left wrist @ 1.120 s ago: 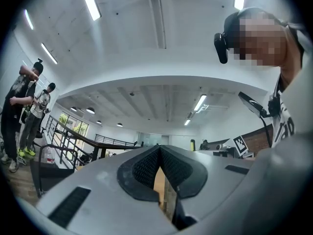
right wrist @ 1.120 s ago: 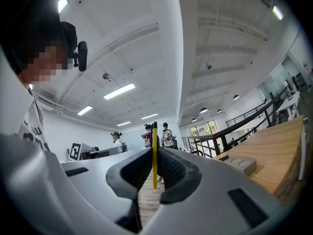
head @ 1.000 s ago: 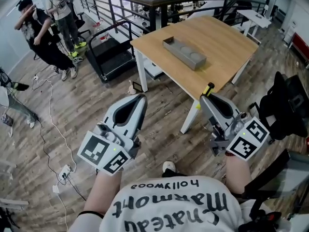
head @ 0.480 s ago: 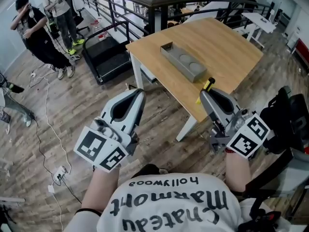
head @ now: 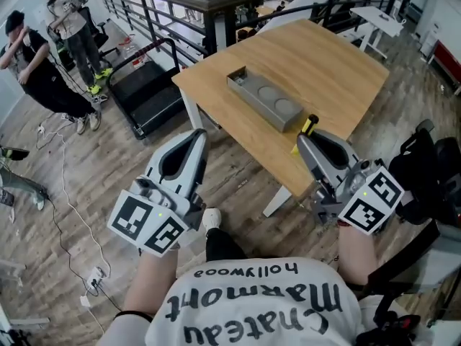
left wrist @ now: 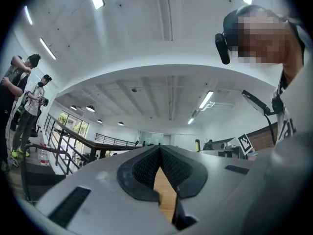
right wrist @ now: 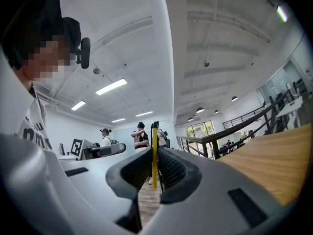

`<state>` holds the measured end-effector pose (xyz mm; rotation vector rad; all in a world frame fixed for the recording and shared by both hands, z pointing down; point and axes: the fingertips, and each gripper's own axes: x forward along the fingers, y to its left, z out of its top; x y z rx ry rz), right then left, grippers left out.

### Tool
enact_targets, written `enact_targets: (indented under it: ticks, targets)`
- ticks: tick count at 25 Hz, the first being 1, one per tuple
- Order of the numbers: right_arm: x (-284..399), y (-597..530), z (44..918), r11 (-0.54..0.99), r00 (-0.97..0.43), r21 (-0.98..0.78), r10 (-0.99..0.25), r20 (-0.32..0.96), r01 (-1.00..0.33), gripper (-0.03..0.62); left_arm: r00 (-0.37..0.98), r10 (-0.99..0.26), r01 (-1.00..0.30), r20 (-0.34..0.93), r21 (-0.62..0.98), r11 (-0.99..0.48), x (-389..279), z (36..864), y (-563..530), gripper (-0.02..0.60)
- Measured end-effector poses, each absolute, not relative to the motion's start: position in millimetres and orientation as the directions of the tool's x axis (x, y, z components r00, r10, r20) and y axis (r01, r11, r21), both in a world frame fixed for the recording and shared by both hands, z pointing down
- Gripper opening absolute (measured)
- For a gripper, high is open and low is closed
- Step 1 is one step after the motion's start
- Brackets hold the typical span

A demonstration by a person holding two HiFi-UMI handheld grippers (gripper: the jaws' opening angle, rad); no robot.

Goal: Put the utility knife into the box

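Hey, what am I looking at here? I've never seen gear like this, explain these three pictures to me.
There is no robot here. A person holds a two-jaw gripper in each hand: the left gripper and the right gripper. The patterned cubes are part of them. The head view comes from a camera on the person's head, looking down. The other two come from cameras riding on each gripper, looking along its jaws. On the wooden table lies a grey box. The right gripper is shut on a yellow knife; the left is shut on nothing.
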<state>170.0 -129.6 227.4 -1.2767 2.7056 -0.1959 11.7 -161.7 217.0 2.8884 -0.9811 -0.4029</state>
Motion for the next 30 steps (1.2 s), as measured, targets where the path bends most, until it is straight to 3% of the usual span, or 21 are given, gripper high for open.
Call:
enact_targets:
  ticks: [13, 30]
  targets:
    - [172, -270, 237, 0.507, -0.509, -0.246, -0.859, -0.064, -0.826, 0.04, 0.847, -0.495, -0.475, -0.194, 0.142, -0.869, 15, 213, -322, 0.006]
    - [149, -430, 220, 0.384, -0.371, -0.213, -0.923, -0.099, -0.898, 0.041, 0.903, -0.38, -0.359, -0.2, 0.136, -0.923, -9, 206, -506, 0.006]
